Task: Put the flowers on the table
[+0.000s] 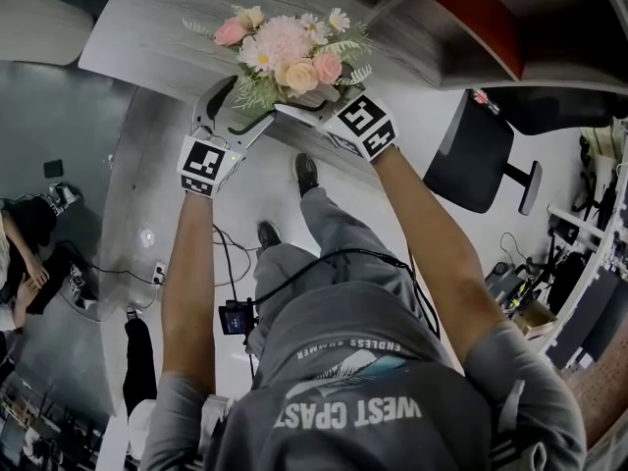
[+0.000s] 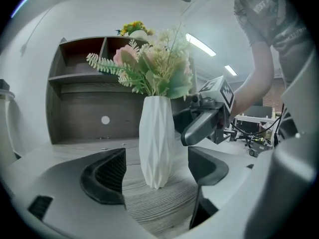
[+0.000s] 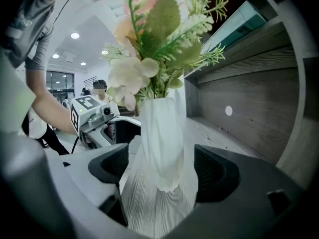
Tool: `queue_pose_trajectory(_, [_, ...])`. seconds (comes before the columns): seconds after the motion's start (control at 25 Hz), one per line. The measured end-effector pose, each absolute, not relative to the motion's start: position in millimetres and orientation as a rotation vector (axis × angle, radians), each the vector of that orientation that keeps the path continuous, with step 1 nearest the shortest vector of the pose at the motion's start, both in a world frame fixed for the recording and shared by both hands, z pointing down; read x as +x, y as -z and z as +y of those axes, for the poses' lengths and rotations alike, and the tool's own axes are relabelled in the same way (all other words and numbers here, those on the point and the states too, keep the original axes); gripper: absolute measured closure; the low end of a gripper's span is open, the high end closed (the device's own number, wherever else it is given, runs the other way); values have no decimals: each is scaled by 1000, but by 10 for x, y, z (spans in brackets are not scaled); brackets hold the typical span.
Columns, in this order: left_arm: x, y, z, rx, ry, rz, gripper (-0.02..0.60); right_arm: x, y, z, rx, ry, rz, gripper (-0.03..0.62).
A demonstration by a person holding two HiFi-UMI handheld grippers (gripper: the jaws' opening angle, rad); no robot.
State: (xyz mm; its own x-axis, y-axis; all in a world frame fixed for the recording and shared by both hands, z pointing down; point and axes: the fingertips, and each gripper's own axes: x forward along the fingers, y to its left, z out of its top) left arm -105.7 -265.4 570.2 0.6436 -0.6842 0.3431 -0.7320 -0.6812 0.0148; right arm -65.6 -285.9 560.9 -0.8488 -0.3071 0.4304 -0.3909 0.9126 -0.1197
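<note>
A bouquet of pink, cream and white flowers (image 1: 285,52) stands in a ribbed white vase (image 2: 156,143) on the grey wood table (image 1: 147,27). In the left gripper view the vase base rests on the tabletop (image 2: 159,203) just ahead of my left gripper (image 2: 157,176), whose jaws stand open with gaps on both sides. My right gripper (image 3: 162,171) comes from the other side, open, with the vase (image 3: 162,143) between its pads and not pinched. Each gripper shows in the other's view: the right gripper (image 2: 204,118) and the left gripper (image 3: 97,118). From above, both grippers (image 1: 231,111) (image 1: 314,114) flank the vase.
A wooden shelf unit (image 2: 79,78) rises behind the vase, with another bouquet (image 2: 133,29) on top. A black office chair (image 1: 476,150) stands right of me. Cables and a floor socket (image 1: 157,273) lie below, and a seated person (image 1: 25,243) is at the far left.
</note>
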Motion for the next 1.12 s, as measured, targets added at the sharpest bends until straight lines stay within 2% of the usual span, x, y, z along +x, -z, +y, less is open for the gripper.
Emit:
queue_pose_trajectory(0.2, [-1217, -5530, -2499, 2705, -458, -1211, 179, -472, -5543, -2825, 631, -309, -2634, 196])
queue_pose_trajectory(0.44, [-1464, -5179, -2286, 2731, -419, -1269, 268, -332, -5372, -2705, 725, -381, -2630, 201])
queue_pose_trajectory(0.48, [-1520, -5107, -2237, 2731, -418, -1284, 287, -328, -5317, -2675, 730, -396, -2638, 226])
queue_pose_trajectory(0.56, [-1589, -4947, -2152, 2740, -415, -1304, 325, -295, -5171, -2601, 736, -418, -2656, 370])
queue_pose_trajectory(0.76, [-1717, -4592, -1901, 2772, -439, -1351, 472, -303, -4792, -2362, 674, -390, -2703, 534])
queue_pose_trajectory(0.92, [-1857, -4322, -1661, 2783, -448, -1408, 532, -371, -4450, -2147, 628, -320, -2739, 560])
queue_pose_trajectory(1.12, [-2028, -3966, -1327, 2783, -461, -1497, 551, -391, -3964, -1801, 574, -241, -2791, 566])
